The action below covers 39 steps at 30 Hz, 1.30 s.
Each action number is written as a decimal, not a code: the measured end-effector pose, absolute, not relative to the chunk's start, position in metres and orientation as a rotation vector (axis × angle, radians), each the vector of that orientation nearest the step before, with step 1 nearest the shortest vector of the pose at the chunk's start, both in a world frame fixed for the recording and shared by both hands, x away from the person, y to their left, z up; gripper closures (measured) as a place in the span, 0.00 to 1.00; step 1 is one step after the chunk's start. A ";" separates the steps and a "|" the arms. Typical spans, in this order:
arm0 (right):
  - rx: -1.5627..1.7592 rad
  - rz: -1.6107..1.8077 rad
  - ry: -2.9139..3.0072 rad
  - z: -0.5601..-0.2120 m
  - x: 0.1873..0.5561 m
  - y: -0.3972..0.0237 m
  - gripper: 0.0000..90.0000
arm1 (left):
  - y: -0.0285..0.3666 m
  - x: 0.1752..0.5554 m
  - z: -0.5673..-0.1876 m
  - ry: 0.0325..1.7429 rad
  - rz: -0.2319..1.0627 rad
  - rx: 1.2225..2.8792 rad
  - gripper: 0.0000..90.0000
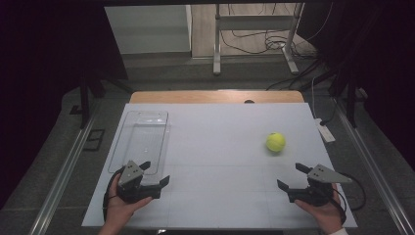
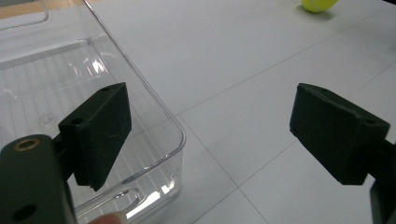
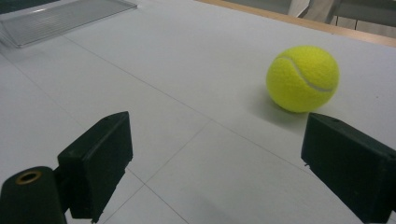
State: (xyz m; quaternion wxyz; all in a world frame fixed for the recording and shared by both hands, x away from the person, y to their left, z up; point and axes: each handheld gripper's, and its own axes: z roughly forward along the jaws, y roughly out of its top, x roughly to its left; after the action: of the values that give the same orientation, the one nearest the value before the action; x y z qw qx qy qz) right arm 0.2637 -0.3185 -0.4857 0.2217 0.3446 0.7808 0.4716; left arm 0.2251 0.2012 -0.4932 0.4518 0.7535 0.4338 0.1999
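Observation:
A yellow tennis ball (image 1: 275, 142) rests on the white table top at the right, also the ball (image 3: 302, 78) in the right gripper view and the ball (image 2: 319, 4) far off in the left gripper view. A clear plastic bin (image 1: 139, 141) lies at the left. My left gripper (image 1: 155, 173) is open at the bin's near end; one jaw hangs over the bin's near corner (image 2: 175, 140), the other over bare table. My right gripper (image 1: 292, 176) is open near the front right, a short way in front of the ball, with nothing between its jaws.
The white table top (image 1: 215, 161) has a wooden strip along its far edge (image 1: 215, 96). A small white tag (image 1: 325, 131) lies at the right edge. Beyond the table stand a metal frame (image 1: 254, 34) and floor cables.

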 end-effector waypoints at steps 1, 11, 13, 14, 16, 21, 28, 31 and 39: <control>0.953 1.305 2.156 -0.486 0.264 -0.319 0.10 | 0.201 0.225 -0.493 1.071 0.493 1.861 0.15; 0.956 1.303 2.158 -0.486 0.263 -0.319 0.11 | 0.200 0.225 -0.493 1.068 0.493 1.867 0.15; 0.957 1.304 2.161 -0.486 0.263 -0.318 0.11 | 0.200 0.225 -0.493 1.070 0.491 1.868 0.15; 0.956 1.303 2.162 -0.486 0.263 -0.318 0.11 | 0.200 0.225 -0.494 1.070 0.489 1.868 0.15; 0.956 1.302 2.164 -0.487 0.264 -0.318 0.11 | 0.200 0.224 -0.493 1.070 0.491 1.866 0.15; 0.955 1.296 2.168 -0.488 0.264 -0.317 0.11 | 0.200 0.224 -0.493 1.069 0.490 1.863 0.15; 0.959 1.293 2.165 -0.488 0.265 -0.318 0.11 | 0.200 0.224 -0.493 1.070 0.491 1.863 0.15; 0.960 1.290 2.166 -0.489 0.265 -0.318 0.11 | 0.200 0.224 -0.493 1.071 0.492 1.864 0.15; 0.970 1.283 2.164 -0.489 0.265 -0.319 0.11 | 0.201 0.224 -0.493 1.073 0.494 1.862 0.15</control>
State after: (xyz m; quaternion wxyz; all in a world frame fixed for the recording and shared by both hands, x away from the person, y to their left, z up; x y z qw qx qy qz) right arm 0.2653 -0.3190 -0.4890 0.2208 0.3507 0.7829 0.4640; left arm 0.2243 0.2006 -0.4929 0.4514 0.7535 0.4340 0.2000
